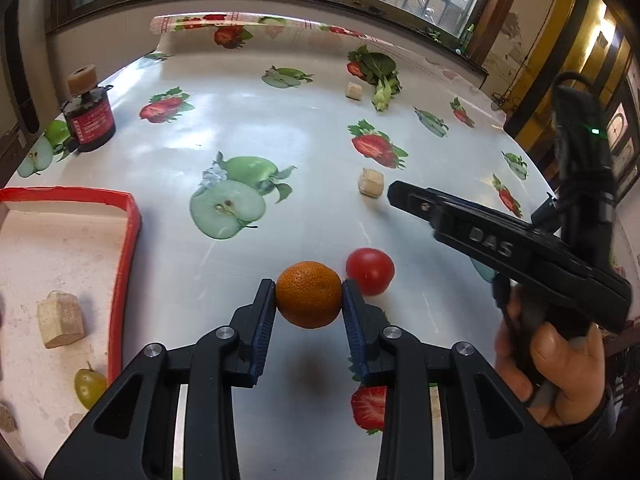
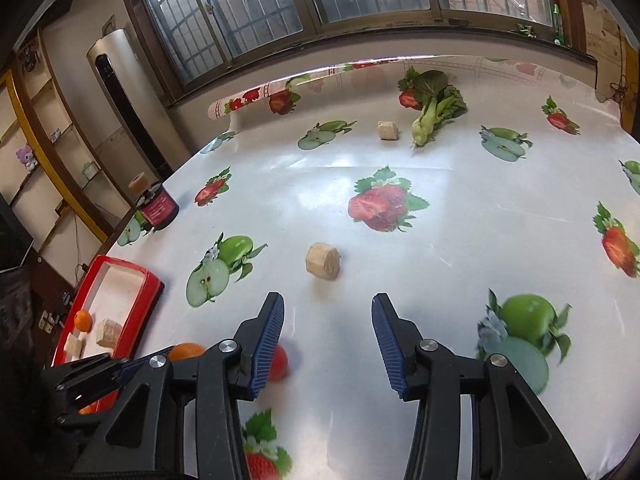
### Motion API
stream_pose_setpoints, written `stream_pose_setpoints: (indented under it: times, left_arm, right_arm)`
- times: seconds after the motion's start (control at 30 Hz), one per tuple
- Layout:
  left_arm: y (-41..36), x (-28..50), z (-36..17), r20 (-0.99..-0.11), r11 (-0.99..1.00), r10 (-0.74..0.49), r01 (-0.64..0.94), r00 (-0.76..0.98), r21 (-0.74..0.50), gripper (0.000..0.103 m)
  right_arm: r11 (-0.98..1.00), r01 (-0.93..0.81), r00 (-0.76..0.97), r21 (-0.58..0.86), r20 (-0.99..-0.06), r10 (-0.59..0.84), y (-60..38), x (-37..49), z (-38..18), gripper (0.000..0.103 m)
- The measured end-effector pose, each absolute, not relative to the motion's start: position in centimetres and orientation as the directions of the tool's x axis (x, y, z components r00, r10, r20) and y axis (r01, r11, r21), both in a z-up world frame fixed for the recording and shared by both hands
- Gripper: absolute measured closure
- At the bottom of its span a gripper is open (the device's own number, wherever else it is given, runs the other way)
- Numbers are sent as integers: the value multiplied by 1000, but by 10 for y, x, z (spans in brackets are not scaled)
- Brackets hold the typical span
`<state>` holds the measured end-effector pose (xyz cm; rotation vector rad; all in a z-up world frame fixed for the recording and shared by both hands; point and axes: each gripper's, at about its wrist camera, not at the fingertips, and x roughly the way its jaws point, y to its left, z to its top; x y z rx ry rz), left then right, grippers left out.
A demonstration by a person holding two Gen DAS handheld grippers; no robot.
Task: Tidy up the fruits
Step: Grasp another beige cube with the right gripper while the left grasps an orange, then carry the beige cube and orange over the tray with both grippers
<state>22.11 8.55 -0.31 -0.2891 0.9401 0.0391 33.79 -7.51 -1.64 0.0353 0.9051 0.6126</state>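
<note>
Orange mandarin (image 1: 309, 294) sits pinched between the left gripper (image 1: 308, 300) pads, just above the tablecloth beside a tomato (image 1: 370, 271). Carry it level over the red-rimmed tray (image 1: 127, 240), clearing the rim before release. Right gripper (image 2: 328, 336) hangs spread, empty.

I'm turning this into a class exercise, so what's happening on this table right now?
A person holding two grippers is sorting fruit. The left gripper grips a mandarin between its fingers, lifted just above the table beside a tomato. The right gripper is open and holds nothing. The red-rimmed tray to the left already contains a green grape and another mandarin.
</note>
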Motion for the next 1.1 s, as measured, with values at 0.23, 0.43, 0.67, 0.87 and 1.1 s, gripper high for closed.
stream_pose_setpoints:
  times: [0.23,0.43,0.67,0.87,1.1]
  left_arm:
    - [103,210,8,-790,957,-62,-187,610,-220,72]
    - [109,201,11,-783,955,-56,-196,620,-224,72]
    - [116,177,17,-779,951,-29,-222,627,-213,72]
    - [132,157,21,-776,942,6,-263,631,-207,72]
    - [152,133,26,-771,934,44,-300,635,-194,72]
  right_arm:
    - [847,-499,452,184,-779,435,-30,370,-39,82]
    - [837,-511,468,197,-753,463,-41,345,-22,82]
    - [798,-557,463,230,-711,529,-50,298,8,82]
    - [756,-608,438,241,-692,573,-38,260,22,82]
    - [721,-644,407,255,-684,605,-16,230,25,82]
